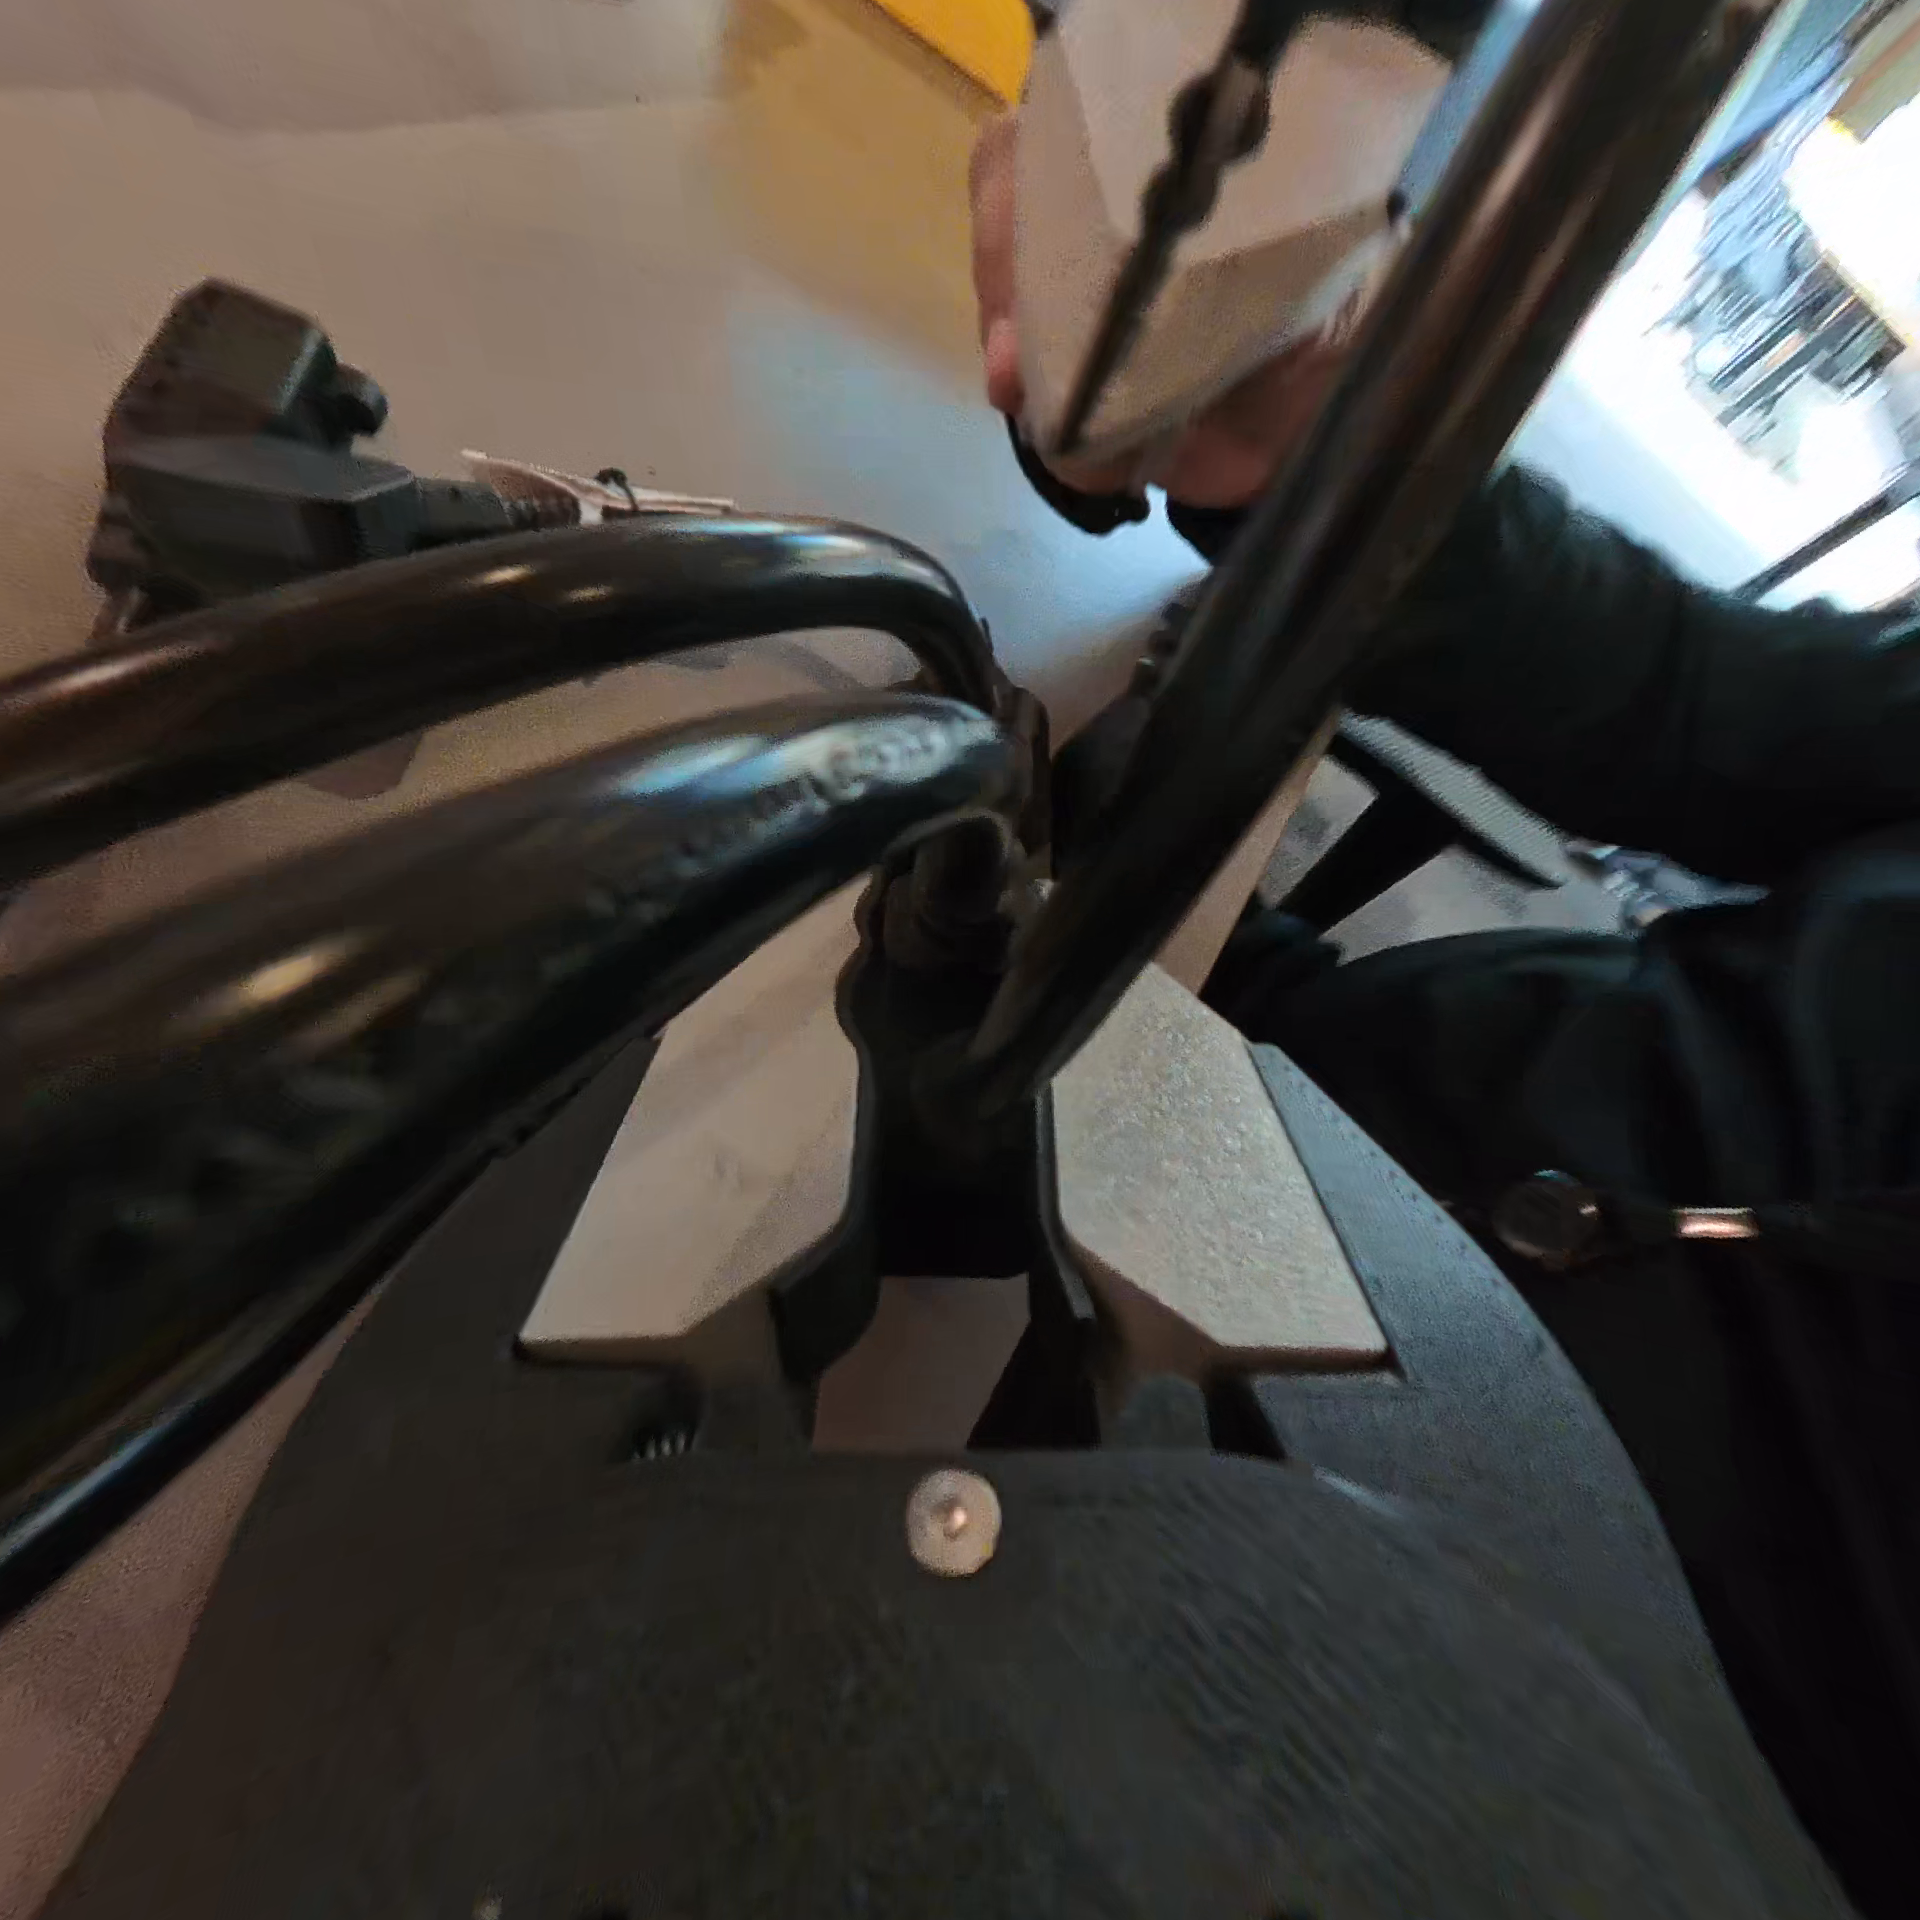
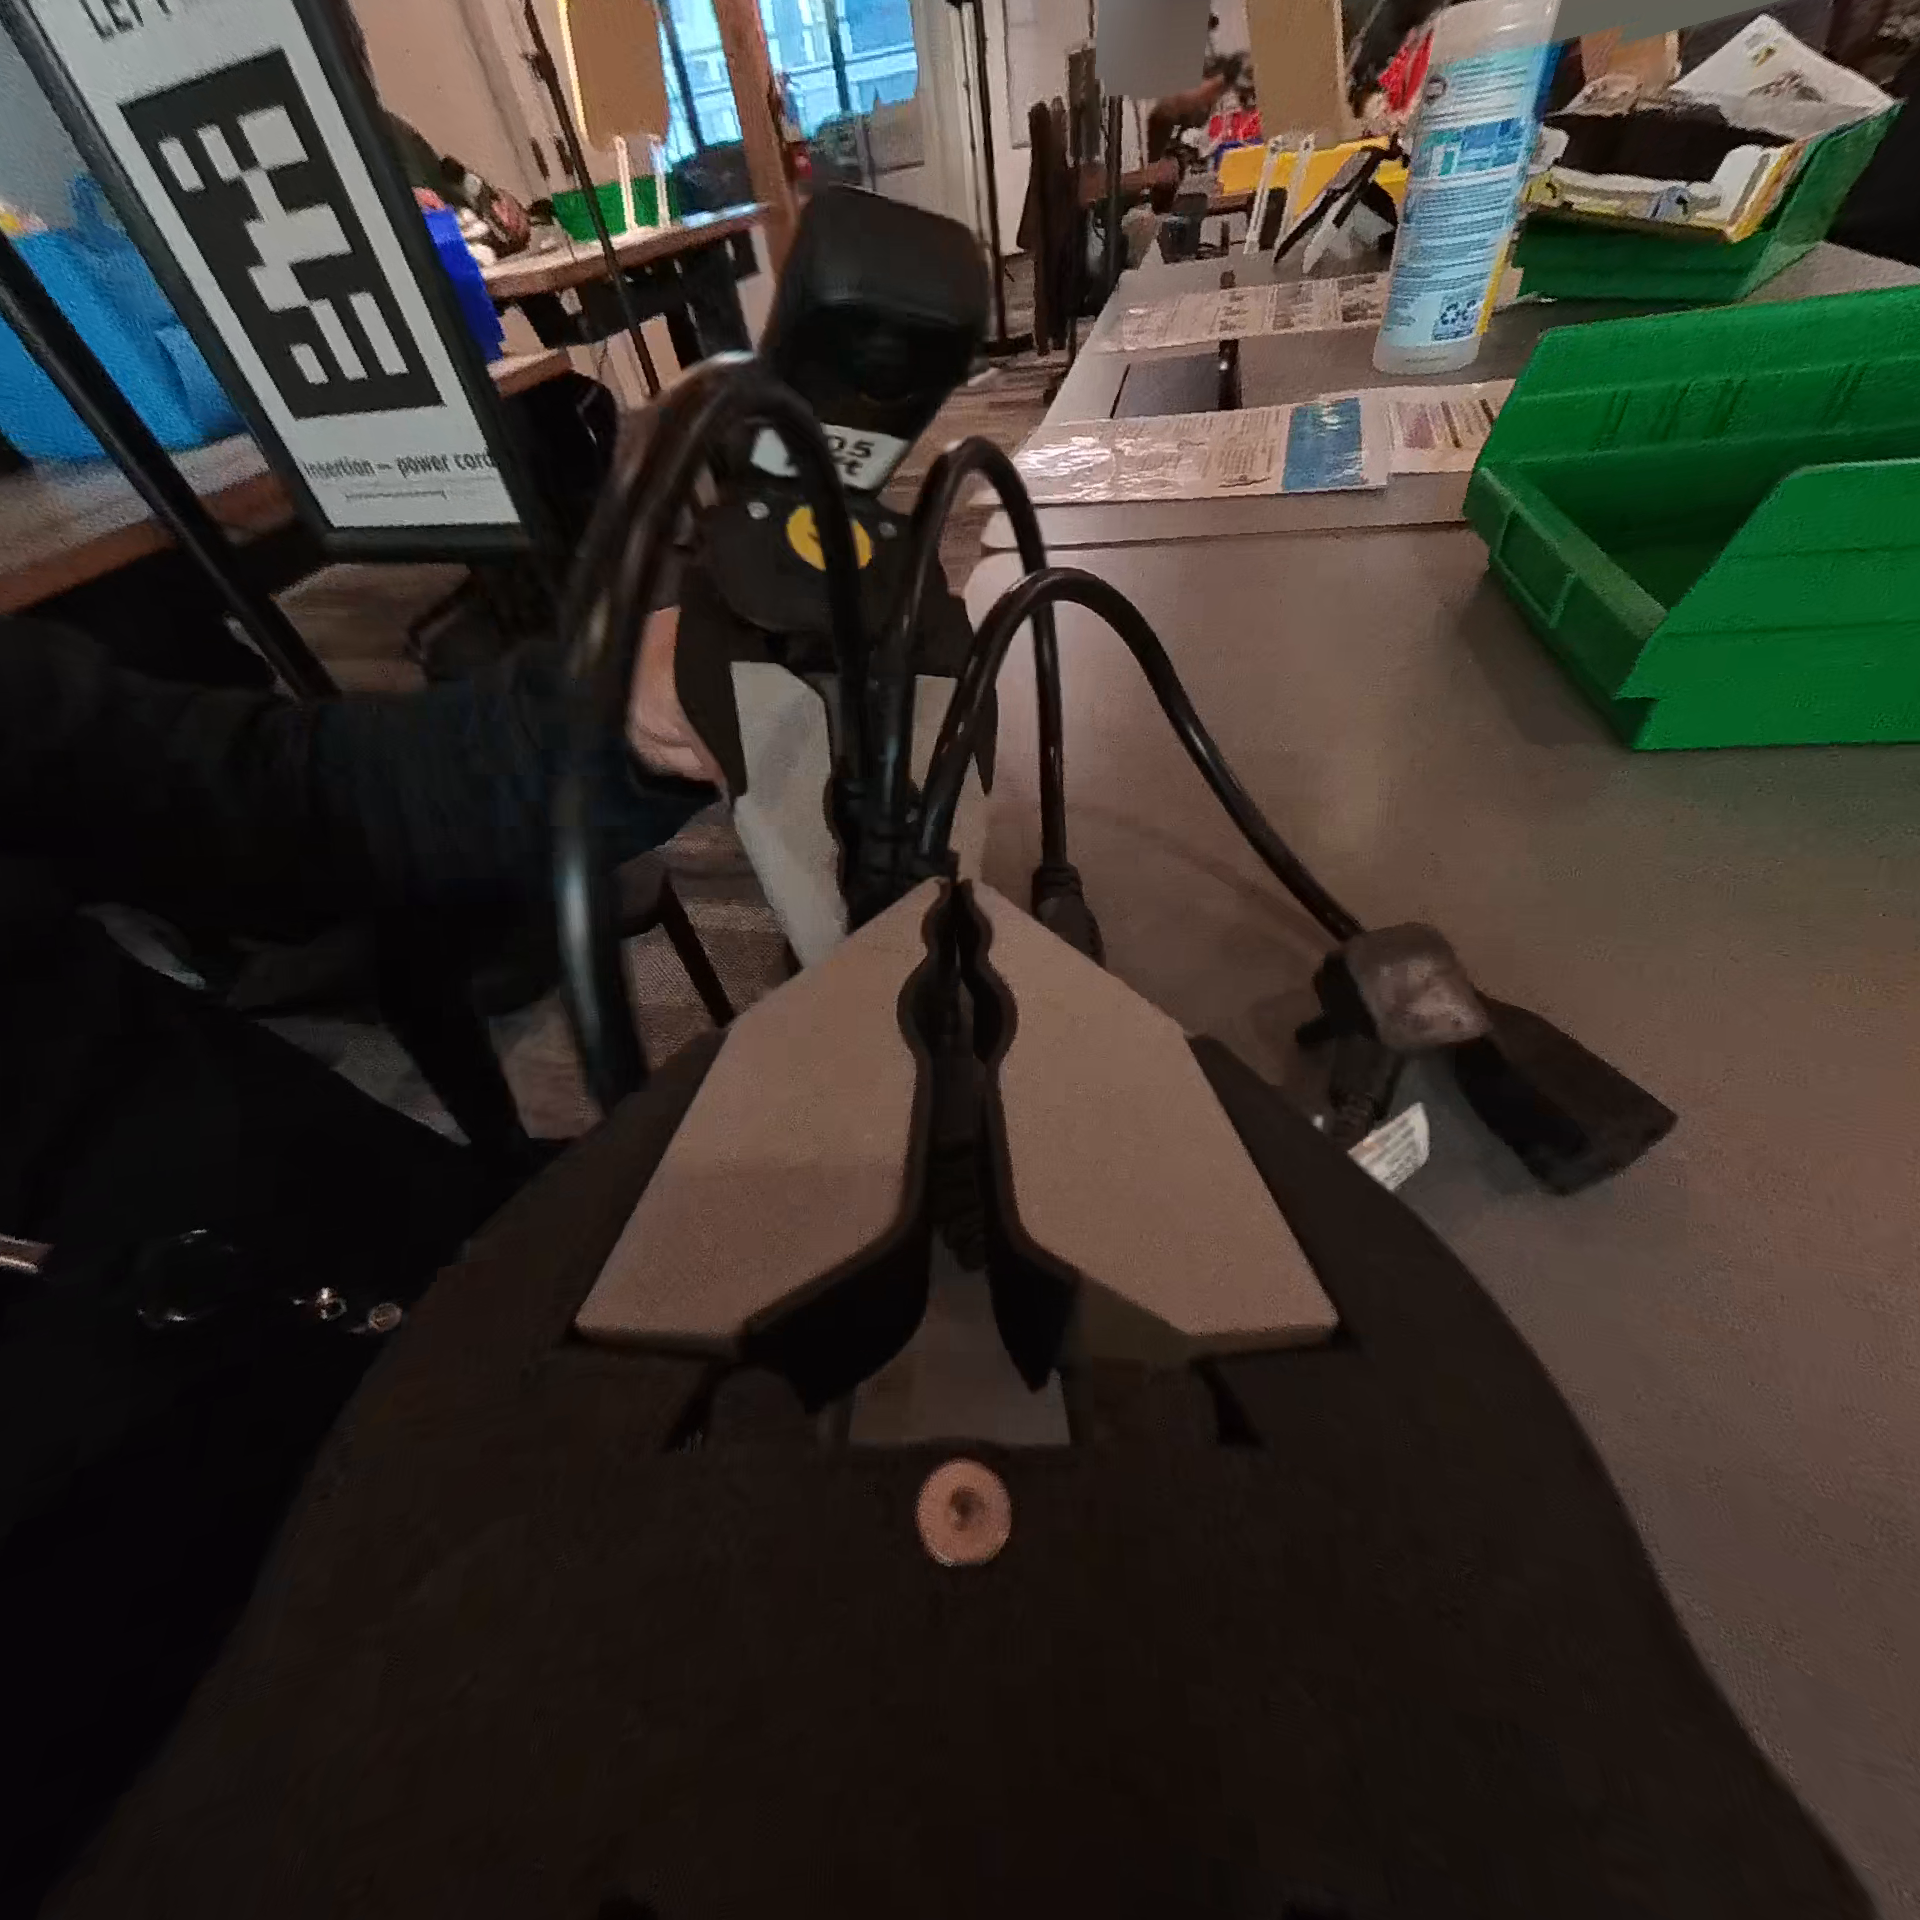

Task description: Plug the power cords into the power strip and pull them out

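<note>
Left gripper (image 1: pixel 951 1039) clamped on bundled black cords (image 1: pixel 436 883); right gripper (image 2: pixel 954 904) clamped on a thin cord (image 2: pixel 951 1039), near the bundle.

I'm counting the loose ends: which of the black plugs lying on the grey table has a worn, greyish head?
The plug farthest right, next to the white tag: its head looks scuffed grey. The other plug, close to the right claw, is plain black.

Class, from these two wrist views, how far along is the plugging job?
Done: nothing looks plugged in; one black plug lies loose on the grey table. In hand: the left tongs grip a dark plug body with black cords looping off; the right tongs are shut. Left: the plugging and pulling out; no power strip is clearly visible.
</note>
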`<action>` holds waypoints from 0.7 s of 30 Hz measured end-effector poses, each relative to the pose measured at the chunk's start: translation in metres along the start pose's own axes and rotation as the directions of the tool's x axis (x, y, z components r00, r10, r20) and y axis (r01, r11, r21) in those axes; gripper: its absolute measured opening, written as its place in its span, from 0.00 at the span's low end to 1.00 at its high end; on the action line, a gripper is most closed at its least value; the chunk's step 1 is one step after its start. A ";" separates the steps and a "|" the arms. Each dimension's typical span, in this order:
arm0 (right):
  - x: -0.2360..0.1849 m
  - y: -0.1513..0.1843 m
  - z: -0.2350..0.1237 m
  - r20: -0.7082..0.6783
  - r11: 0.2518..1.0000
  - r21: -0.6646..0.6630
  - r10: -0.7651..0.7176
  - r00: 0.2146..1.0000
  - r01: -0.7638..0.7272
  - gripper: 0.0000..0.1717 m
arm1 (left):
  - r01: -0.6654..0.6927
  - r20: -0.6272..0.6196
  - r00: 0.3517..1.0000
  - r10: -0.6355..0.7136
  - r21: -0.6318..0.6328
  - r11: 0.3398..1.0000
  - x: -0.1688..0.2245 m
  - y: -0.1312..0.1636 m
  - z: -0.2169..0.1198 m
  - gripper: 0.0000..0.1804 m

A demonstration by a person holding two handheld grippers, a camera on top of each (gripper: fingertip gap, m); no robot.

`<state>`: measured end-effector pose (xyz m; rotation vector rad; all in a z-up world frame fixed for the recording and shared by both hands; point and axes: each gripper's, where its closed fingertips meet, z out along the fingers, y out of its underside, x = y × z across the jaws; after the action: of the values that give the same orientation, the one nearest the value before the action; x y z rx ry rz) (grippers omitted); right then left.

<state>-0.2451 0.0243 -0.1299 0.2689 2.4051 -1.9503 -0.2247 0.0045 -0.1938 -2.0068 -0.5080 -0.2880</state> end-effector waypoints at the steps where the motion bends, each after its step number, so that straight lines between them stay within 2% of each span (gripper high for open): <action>1: -0.001 0.001 0.001 0.004 1.000 -0.003 0.004 1.000 -0.004 0.00 | 0.049 -0.025 0.998 -0.049 0.011 0.999 -0.002 -0.001 -0.002 0.16; 6: -0.006 0.016 0.013 0.003 0.993 -0.106 -0.057 0.998 0.057 0.00 | 0.156 -0.123 0.981 -0.149 0.050 0.987 -0.004 -0.003 -0.010 0.14; 14: -0.011 0.043 0.023 0.029 0.963 -0.249 -0.095 0.995 0.099 0.00 | 0.166 -0.137 0.978 -0.159 0.040 0.985 -0.004 -0.002 -0.012 0.15; 21: -0.010 0.044 0.022 0.021 0.960 -0.258 -0.107 0.994 0.109 0.00 | 0.176 -0.156 0.974 -0.166 0.049 0.983 -0.005 -0.002 -0.013 0.15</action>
<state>-0.2301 0.0099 -0.1755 0.1233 2.6849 -1.6410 -0.2302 -0.0069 -0.1883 -1.8666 -0.5868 -0.5205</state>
